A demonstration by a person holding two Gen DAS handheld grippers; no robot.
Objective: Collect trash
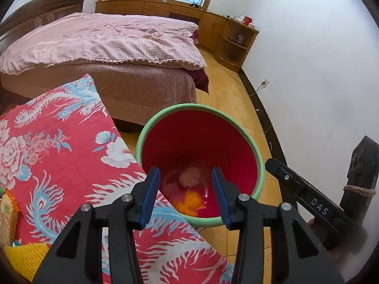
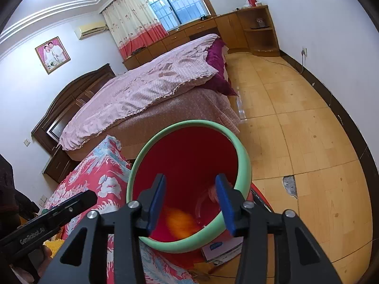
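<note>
So we're hovering both tools right over the red plastic bin with the mint-green rim [image 1: 259, 165], which is sitting on the floor just beside the low surface covered in a red-and-blue floral cloth [image 1: 59, 146]. The left gripper [image 1: 186, 195] is standing partly open with nothing between its blue pads, and the right gripper [image 2: 190, 204] is doing the same: a clear gap, nothing clamped.

Progress-wise, we're guessing this round is basically done. Down at the bottom of the bin we're seeing a crumpled orange wrapper [image 1: 191, 202] and a pale pinkish wad [image 1: 189, 176] lying on what looks like a clear plastic piece, though the blur is making it hard to say exactly what that one is. What's left: at the left edge of the left wrist view we're spotting a yellow spiky plastic thing [image 1: 26, 258] and a yellowish packet [image 1: 8, 215] on the cloth. Can't say for sure those count as trash.

Room for moving: the bin rim is close under both sets of fingers, so we're wanting to lift clear before swinging sideways. The two tools are sitting near each other, each showing up in the other's view. The cloth-covered edge is touching or nearly touching the bin on the left, the bed with the pink checked quilt [image 2: 151, 80] is behind, and the yellow tiled floor [image 2: 308, 130] to the right is wide open.
</note>
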